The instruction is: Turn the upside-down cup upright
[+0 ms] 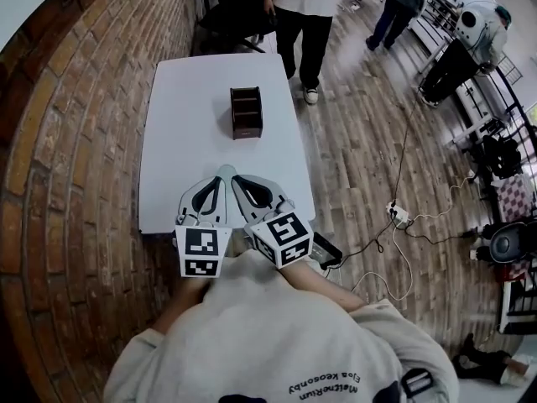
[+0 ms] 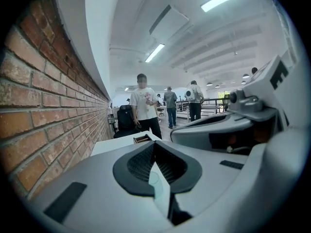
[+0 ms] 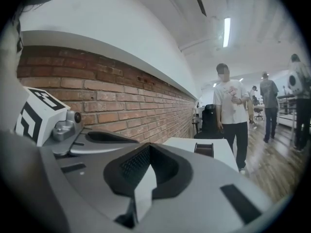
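Note:
My left gripper (image 1: pixel 218 183) and right gripper (image 1: pixel 239 181) hang side by side over the near edge of the white table (image 1: pixel 180 124), tips almost touching. Both are shut with nothing between the pads. A small pale rounded thing (image 1: pixel 225 171) peeks out just past the two tips; I cannot tell whether it is the cup. In the left gripper view the shut jaws of the left gripper (image 2: pixel 154 147) point along the table. The right gripper (image 3: pixel 149 150) looks the same in the right gripper view. No cup shows clearly in either gripper view.
A dark brown wooden box (image 1: pixel 246 112) with compartments stands mid-table, also in view as a box (image 2: pixel 142 138) and box (image 3: pixel 204 148). A brick wall (image 1: pixel 59 141) runs along the left. A person (image 1: pixel 306 15) stands at the table's far end. A power strip (image 1: pixel 396 215) and cables lie on the floor.

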